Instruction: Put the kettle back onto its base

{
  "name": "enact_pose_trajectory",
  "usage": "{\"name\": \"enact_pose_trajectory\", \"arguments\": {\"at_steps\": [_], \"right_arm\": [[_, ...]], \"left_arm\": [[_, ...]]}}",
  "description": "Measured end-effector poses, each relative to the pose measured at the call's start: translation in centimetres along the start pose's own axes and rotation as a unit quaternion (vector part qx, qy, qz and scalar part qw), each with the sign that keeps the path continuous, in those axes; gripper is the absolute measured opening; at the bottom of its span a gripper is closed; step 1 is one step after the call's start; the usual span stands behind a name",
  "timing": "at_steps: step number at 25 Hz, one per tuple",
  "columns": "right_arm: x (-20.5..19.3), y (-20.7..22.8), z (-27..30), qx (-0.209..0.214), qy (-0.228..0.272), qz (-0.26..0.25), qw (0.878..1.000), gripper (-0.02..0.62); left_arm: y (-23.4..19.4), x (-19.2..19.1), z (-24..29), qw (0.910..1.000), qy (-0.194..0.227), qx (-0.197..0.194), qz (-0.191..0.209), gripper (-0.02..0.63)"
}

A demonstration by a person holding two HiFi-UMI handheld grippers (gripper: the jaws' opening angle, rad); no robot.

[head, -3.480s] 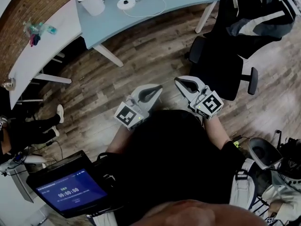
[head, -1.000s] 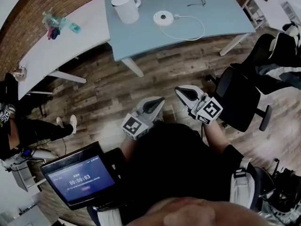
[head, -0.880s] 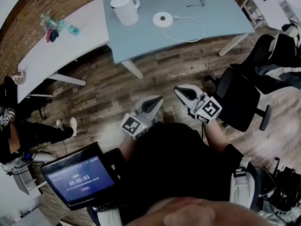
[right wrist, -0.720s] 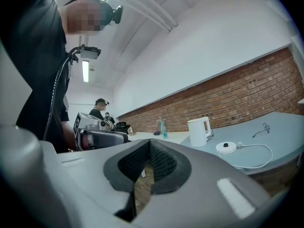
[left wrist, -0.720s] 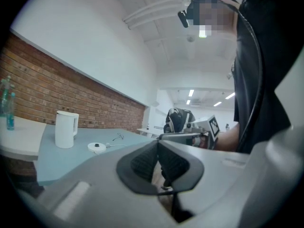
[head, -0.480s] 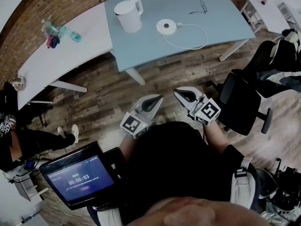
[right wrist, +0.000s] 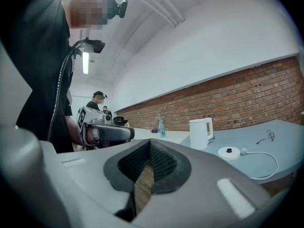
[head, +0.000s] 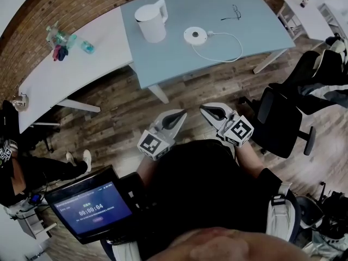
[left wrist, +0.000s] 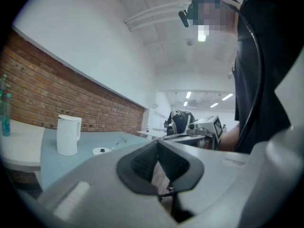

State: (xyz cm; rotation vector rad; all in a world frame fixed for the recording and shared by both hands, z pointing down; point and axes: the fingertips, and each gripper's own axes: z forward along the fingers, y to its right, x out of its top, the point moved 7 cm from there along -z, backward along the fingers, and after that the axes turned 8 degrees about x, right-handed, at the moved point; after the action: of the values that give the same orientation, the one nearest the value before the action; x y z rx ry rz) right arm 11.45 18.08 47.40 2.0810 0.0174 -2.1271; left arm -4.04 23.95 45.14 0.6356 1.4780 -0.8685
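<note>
A white kettle (head: 151,22) stands on the blue-grey table (head: 163,58), off its round white base (head: 194,35), which lies to its right with a white cable. Both grippers are held in front of the person's body over the wooden floor, well short of the table. My left gripper (head: 182,113) and right gripper (head: 202,109) are shut with nothing between their jaws. The left gripper view shows the kettle (left wrist: 68,135) and base (left wrist: 100,150) far off past the left gripper (left wrist: 157,144). Beyond the right gripper (right wrist: 149,144) are the kettle (right wrist: 200,133) and base (right wrist: 230,152).
Glasses (head: 232,12) lie on the table's far right. A white table (head: 65,69) with bottles (head: 60,37) adjoins on the left. A black office chair (head: 283,118) with jackets stands at the right. A screen (head: 89,211) is at the lower left, a seated person (head: 11,162) beyond it.
The table with the kettle and base has slid lower and nearer in the head view as the person walks toward it. Both grippers stay shut in front of the body.
</note>
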Motion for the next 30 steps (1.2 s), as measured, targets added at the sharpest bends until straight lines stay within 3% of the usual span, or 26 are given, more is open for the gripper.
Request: {"name": "enact_pose_trajectory", "arguments": {"at_steps": [15, 19, 22, 26, 30], "right_arm": [[-0.2, -1.0, 3.9, 0.01, -0.011, -0.006, 1.0, 0.005], [-0.5, -1.2, 3.9, 0.004, -0.012, -0.003, 1.0, 0.005], [-0.6, -1.5, 3.9, 0.001, -0.011, -0.002, 1.0, 0.005], [-0.5, -1.6, 3.5, -0.005, -0.012, -0.005, 1.0, 0.005], [-0.7, -1.6, 3.1, -0.007, -0.016, -0.004, 1.0, 0.005]], "left_arm": [[-2.5, -1.9, -2.5, 1.0, 0.005, -0.001, 0.001, -0.002], [-2.7, -1.4, -2.9, 0.9994, -0.033, 0.004, -0.006, -0.002], [-3.2, -2.2, -3.3, 0.9999, -0.008, 0.006, 0.002, -0.002], [-2.5, -1.7, -3.1, 0.9996, -0.028, -0.003, 0.0, -0.002], [-2.4, -2.3, -2.7, 0.9998, -0.014, -0.012, 0.006, -0.002]]}}
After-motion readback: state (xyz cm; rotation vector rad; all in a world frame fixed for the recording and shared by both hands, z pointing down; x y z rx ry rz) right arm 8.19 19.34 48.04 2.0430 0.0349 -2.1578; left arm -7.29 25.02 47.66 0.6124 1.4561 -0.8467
